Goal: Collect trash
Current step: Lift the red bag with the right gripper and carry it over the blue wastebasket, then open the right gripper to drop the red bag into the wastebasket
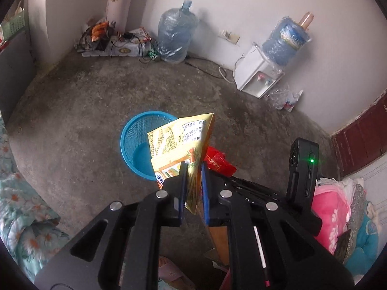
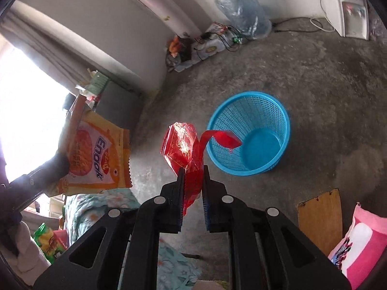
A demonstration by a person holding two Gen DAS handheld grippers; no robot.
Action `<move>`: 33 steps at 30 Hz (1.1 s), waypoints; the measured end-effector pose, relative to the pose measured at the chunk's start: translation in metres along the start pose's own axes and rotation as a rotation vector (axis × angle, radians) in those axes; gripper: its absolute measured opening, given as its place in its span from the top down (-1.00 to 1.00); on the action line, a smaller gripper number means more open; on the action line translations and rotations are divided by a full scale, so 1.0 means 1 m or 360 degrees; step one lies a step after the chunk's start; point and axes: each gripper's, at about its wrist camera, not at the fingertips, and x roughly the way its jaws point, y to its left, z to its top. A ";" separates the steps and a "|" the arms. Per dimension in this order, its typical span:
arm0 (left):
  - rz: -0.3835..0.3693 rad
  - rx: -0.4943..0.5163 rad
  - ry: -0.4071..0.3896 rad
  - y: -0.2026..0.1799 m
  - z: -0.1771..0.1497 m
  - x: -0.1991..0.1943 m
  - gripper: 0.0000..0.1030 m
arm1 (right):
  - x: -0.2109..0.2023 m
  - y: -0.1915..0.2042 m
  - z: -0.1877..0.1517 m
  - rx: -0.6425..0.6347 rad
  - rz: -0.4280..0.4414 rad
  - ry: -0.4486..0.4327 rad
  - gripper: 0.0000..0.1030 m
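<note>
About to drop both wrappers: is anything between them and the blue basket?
Nothing visible blocks them. The yellow snack bag and red wrapper hang above bare floor beside the open, empty basket.

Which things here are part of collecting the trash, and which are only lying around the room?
Part of the job:
yellow snack packet, held by left gripper
red wrapper, held by right gripper
blue basket

Lying about:
water dispenser
water jug
pink pillow
</note>
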 end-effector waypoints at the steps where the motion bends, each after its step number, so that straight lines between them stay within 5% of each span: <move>1: 0.0000 -0.0015 0.0028 0.003 0.009 0.018 0.81 | 0.016 -0.010 0.007 0.0027 -0.0025 0.0031 0.74; 8: 0.0060 -0.0095 0.0107 0.025 0.046 0.110 0.64 | 0.094 -0.059 0.047 0.0161 -0.0155 0.0126 0.67; 10: 0.0075 -0.0132 0.0093 0.031 0.051 0.126 0.42 | 0.115 -0.070 0.055 0.0185 -0.0175 0.0141 0.36; 11: 0.0079 -0.0153 0.0090 0.032 0.053 0.132 0.35 | 0.122 -0.077 0.058 0.0207 -0.0204 0.0143 0.05; 12: 0.0084 -0.0174 0.0084 0.035 0.051 0.134 0.24 | 0.130 -0.083 0.060 0.0224 -0.0241 0.0146 -0.03; 18: 0.0053 -0.0214 0.0044 0.045 0.047 0.131 0.21 | 0.139 -0.100 0.061 0.0262 -0.0295 0.0135 -0.03; 24: 0.0037 -0.0097 -0.0079 0.034 0.042 0.077 0.14 | 0.097 -0.082 0.053 0.0186 -0.0284 -0.0043 -0.03; 28: 0.0020 0.0035 -0.0236 0.019 0.031 0.008 0.07 | 0.044 -0.034 0.039 -0.0009 -0.0264 -0.0217 -0.03; 33: 0.0018 0.0190 -0.0428 0.002 -0.003 -0.095 -0.01 | -0.030 0.042 0.011 -0.0302 -0.0168 -0.0493 -0.45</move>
